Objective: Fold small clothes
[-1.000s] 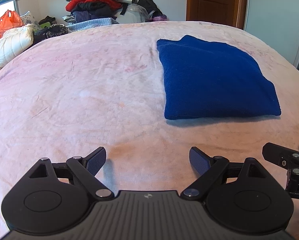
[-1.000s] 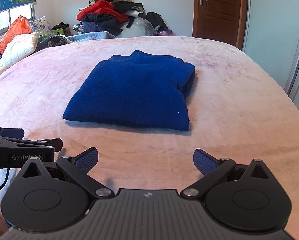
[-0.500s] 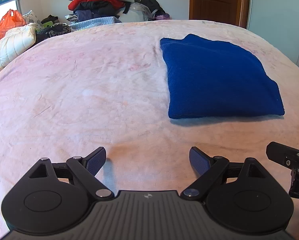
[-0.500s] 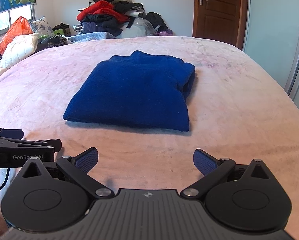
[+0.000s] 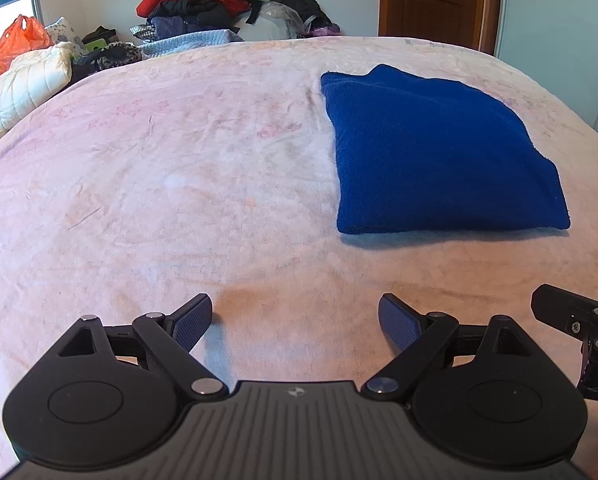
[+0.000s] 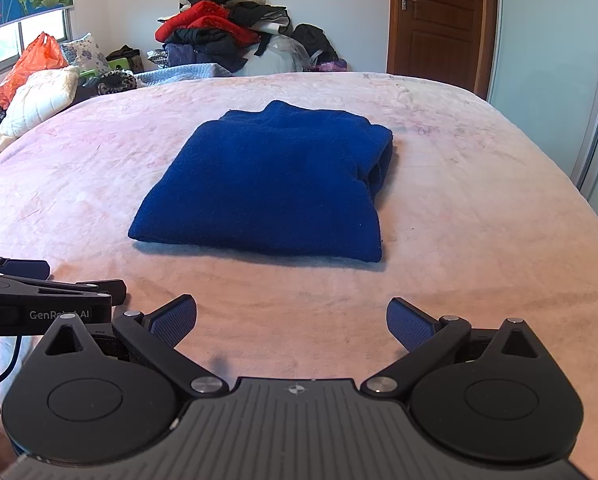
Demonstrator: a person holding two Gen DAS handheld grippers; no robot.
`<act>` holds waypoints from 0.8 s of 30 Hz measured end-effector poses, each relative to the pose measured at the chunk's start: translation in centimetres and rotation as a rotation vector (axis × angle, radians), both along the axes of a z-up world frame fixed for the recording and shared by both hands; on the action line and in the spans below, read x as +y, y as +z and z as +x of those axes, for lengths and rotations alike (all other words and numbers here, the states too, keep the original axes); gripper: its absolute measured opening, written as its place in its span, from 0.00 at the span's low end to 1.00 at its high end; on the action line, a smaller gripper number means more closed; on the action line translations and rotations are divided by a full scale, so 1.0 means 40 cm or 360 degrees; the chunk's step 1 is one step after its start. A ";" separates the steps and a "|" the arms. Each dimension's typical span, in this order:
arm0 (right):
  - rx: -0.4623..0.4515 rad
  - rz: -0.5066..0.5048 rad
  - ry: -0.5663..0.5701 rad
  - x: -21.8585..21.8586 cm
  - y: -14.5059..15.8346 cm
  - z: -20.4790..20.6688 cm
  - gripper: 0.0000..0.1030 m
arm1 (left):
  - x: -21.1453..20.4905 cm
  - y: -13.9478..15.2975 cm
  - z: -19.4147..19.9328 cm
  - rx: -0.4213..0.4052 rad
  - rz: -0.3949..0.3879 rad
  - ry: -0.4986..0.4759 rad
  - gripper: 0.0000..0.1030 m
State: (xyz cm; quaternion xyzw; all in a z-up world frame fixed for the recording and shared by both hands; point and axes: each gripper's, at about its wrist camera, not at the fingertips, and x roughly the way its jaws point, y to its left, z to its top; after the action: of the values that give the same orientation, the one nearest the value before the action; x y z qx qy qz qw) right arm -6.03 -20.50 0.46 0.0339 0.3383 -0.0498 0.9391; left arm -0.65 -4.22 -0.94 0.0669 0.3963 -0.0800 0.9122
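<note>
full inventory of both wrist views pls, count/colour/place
sweater: 1, dark blue, folded flat mid-bed, nothing touching it
blanket: 1, pale pink, covers the bed
clothes pile: 1, red, black and grey mixed, past the far edge of the bed by the wall
bag: 1, orange plastic, far left under the window
pillow: 1, white quilted, far left edge of the bed
door: 1, brown wood, back wall right, closed
wardrobe: 1, pale, right wall
left tool: 1, black with blue pads, open and empty, near edge
right tool: 1, same, open and empty, near edge
</note>
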 end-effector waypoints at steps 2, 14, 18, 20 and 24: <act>0.0000 -0.0001 0.0000 0.000 0.000 0.000 0.99 | 0.000 -0.001 0.000 0.0002 -0.0002 0.0000 0.88; 0.0000 0.0000 0.0000 0.001 0.000 0.000 0.99 | 0.001 -0.003 0.002 0.0012 -0.0004 0.0001 0.88; -0.0002 0.0002 -0.0002 0.000 0.000 0.000 0.99 | 0.000 -0.003 0.002 0.0014 -0.0005 0.0002 0.88; -0.0006 0.0006 -0.0003 0.002 -0.002 0.000 0.99 | 0.001 -0.003 0.002 0.0014 -0.0004 0.0001 0.88; -0.0004 0.0005 0.0000 0.003 -0.004 0.000 0.99 | 0.001 -0.003 0.002 0.0015 -0.0005 0.0001 0.88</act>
State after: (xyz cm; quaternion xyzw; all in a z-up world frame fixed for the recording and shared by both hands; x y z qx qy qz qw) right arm -6.02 -20.39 0.32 0.0355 0.3371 -0.0493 0.9395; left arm -0.58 -4.19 -1.06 0.0648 0.4004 -0.0806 0.9105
